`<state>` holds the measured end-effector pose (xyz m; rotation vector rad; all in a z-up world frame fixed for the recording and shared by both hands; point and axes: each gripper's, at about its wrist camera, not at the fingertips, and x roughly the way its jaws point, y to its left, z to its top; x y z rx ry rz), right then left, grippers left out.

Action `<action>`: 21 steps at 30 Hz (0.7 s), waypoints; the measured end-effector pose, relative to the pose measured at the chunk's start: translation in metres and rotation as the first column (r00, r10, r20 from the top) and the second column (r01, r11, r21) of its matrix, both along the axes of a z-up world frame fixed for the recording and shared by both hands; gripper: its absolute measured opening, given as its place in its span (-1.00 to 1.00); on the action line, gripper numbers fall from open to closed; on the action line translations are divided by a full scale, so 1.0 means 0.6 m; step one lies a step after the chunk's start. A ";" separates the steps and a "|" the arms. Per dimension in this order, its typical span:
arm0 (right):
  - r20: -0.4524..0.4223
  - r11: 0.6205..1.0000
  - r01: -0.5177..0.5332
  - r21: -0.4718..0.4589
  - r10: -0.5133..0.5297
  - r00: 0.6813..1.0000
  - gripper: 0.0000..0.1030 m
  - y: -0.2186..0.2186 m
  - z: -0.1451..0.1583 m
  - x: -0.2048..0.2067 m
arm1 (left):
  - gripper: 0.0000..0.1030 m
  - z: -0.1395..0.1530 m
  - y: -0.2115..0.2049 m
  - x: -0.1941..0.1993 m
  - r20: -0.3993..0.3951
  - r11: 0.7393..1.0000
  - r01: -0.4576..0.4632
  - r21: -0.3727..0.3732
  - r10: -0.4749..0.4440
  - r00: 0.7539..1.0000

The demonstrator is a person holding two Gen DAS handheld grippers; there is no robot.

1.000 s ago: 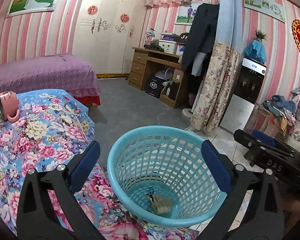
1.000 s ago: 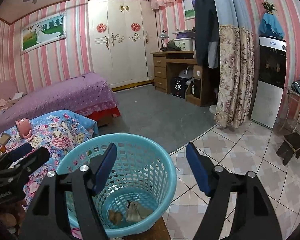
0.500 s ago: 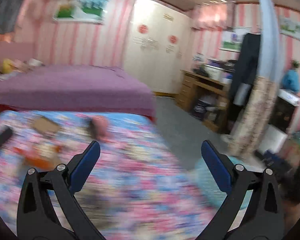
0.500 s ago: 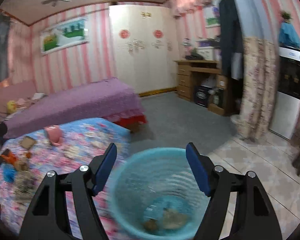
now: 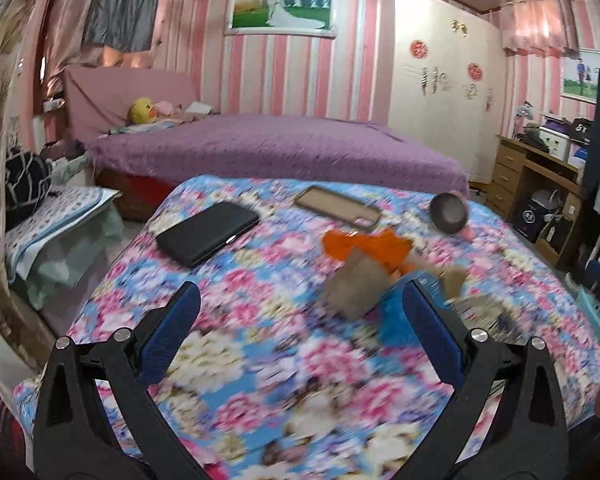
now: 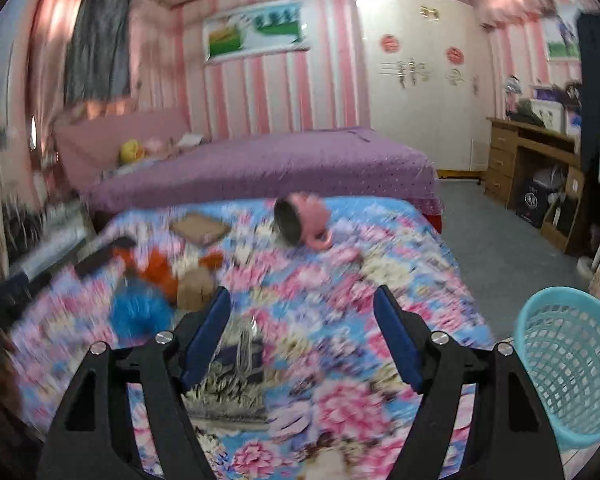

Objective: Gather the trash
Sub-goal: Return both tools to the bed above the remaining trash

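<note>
Trash lies on the flowered table cover: a brown paper scrap (image 5: 356,286), an orange wrapper (image 5: 370,248) and a blue piece (image 5: 396,316); in the right wrist view they show as brown (image 6: 196,288), orange (image 6: 160,272) and blue (image 6: 140,312), and a grey crumpled packet (image 6: 236,368) lies just before my right gripper. The teal basket (image 6: 572,364) stands on the floor at the right. My left gripper (image 5: 300,332) is open and empty over the table, the trash to its right front. My right gripper (image 6: 302,336) is open and empty.
A black phone (image 5: 208,232), a brown phone case (image 5: 338,212) and a tipped pink mug (image 5: 450,214) lie on the table. A purple bed (image 5: 260,152) stands behind. A wooden desk (image 5: 540,184) is at the right.
Both grippers swung left, away from over the basket to over the flowered table. The basket went from centre to the right edge of the right view. Both stayed open.
</note>
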<state>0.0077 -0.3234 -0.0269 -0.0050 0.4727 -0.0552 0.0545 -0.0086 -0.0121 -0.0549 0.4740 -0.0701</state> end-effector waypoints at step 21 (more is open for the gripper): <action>-0.060 0.999 -0.003 0.050 0.006 0.998 0.69 0.011 -0.018 0.029 | 0.90 -0.047 -0.006 0.018 -0.098 1.000 0.021 -0.005 -0.022 0.995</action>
